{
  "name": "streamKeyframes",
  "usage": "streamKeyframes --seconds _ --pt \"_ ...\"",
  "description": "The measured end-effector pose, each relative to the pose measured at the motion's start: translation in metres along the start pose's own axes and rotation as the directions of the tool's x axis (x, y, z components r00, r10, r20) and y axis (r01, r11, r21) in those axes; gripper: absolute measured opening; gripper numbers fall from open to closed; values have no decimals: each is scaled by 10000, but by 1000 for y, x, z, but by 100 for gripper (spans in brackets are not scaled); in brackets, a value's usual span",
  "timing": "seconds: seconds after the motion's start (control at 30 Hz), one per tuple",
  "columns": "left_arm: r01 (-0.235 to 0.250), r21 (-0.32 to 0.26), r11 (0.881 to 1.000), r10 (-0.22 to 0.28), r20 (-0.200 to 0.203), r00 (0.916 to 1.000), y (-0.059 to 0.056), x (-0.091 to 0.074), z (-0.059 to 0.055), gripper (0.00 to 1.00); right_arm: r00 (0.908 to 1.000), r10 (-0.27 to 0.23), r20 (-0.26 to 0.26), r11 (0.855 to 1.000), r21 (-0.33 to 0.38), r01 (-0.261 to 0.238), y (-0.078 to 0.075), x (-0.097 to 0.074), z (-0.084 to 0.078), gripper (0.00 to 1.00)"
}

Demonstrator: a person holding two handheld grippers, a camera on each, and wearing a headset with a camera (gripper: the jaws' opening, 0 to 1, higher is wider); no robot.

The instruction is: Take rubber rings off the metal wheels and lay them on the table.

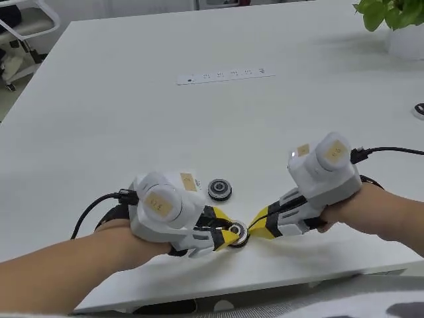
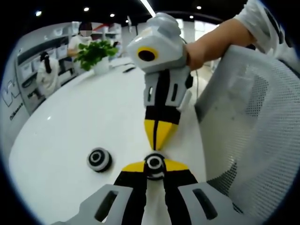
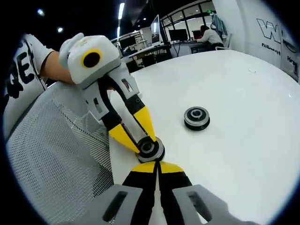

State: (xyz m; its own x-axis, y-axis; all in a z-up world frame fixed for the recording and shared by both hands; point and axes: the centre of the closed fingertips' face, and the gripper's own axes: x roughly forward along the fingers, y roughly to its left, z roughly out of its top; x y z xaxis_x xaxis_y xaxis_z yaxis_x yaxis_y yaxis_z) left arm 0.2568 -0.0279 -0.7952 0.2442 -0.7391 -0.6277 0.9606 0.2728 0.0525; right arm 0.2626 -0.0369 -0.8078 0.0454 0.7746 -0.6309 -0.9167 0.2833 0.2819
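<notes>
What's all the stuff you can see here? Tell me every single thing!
Small metal wheels with black rubber rings: two, silver and black; one gripped at the table's near edge, the other lying free just behind it.
Socket strip: one, white, mid-table.
Potted plant: one, green leaves, white pot, far right corner.
Table: one, white, under everything.
Mesh chair: one, pale grey, at the table's near side.
Left gripper: one, white, black and yellow, shut on the near wheel.
Right gripper: one, same colours, jaws shut, tips at that wheel's rim.
Forearms: two, bare, behind the grippers.
</notes>
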Motion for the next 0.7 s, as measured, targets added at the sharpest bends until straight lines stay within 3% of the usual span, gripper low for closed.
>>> streamKeyframes --seconds 0.37,0.7 --pt "-46 121 9999 47 -119 9999 0 1 0 13 9988 74 474 9889 1481 -144 3 -5 7 0" --pt "-135 90 9999 137 -181 9997 1 2 0 13 9979 171 631 9901 1379 -257 7 -5 12 0"
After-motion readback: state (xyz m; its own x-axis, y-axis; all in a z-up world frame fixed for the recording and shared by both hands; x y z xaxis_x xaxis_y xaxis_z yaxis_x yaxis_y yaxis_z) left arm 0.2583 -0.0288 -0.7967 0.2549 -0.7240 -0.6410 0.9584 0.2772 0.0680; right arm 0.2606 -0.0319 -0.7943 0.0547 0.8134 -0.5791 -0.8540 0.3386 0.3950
